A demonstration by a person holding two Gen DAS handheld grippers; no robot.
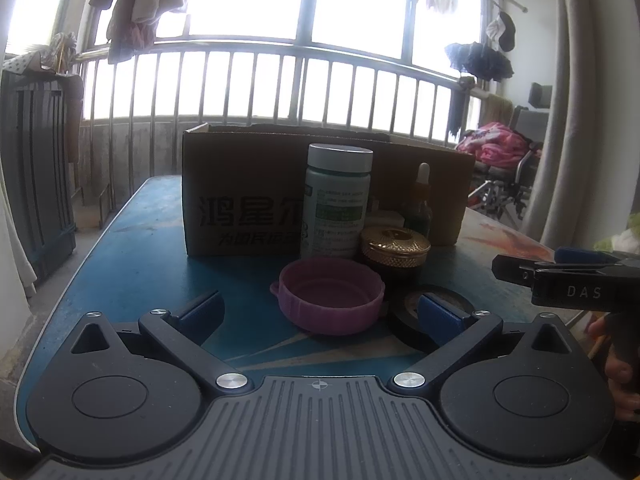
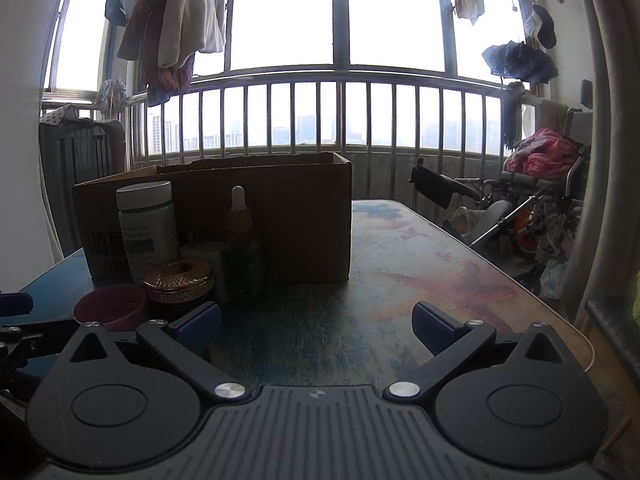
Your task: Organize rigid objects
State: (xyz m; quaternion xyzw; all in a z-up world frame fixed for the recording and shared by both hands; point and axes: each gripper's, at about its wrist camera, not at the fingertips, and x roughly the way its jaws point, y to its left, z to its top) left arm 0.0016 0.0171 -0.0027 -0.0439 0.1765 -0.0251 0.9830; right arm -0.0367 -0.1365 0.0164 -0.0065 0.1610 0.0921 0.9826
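A pink plastic lid (image 1: 329,298) lies upturned on the blue table, just ahead of my open left gripper (image 1: 318,312). Behind it stand a white pill bottle (image 1: 337,204), a gold-lidded jar (image 1: 394,252) and a dropper bottle (image 1: 420,204), with a black tape roll (image 1: 404,320) by the left gripper's right finger. An open cardboard box (image 1: 244,188) stands behind them all. In the right wrist view my right gripper (image 2: 316,320) is open over bare table, with the pill bottle (image 2: 147,228), gold-lidded jar (image 2: 179,282), dropper bottle (image 2: 243,248) and pink lid (image 2: 112,306) to its left.
The table (image 2: 420,264) is blue on the left and mottled orange on the right, with its edge near the right. A railing and windows lie beyond the box (image 2: 280,216). A wheelchair (image 2: 520,208) with pink cloth stands off the table's right side. A hand (image 1: 618,372) holds the other gripper.
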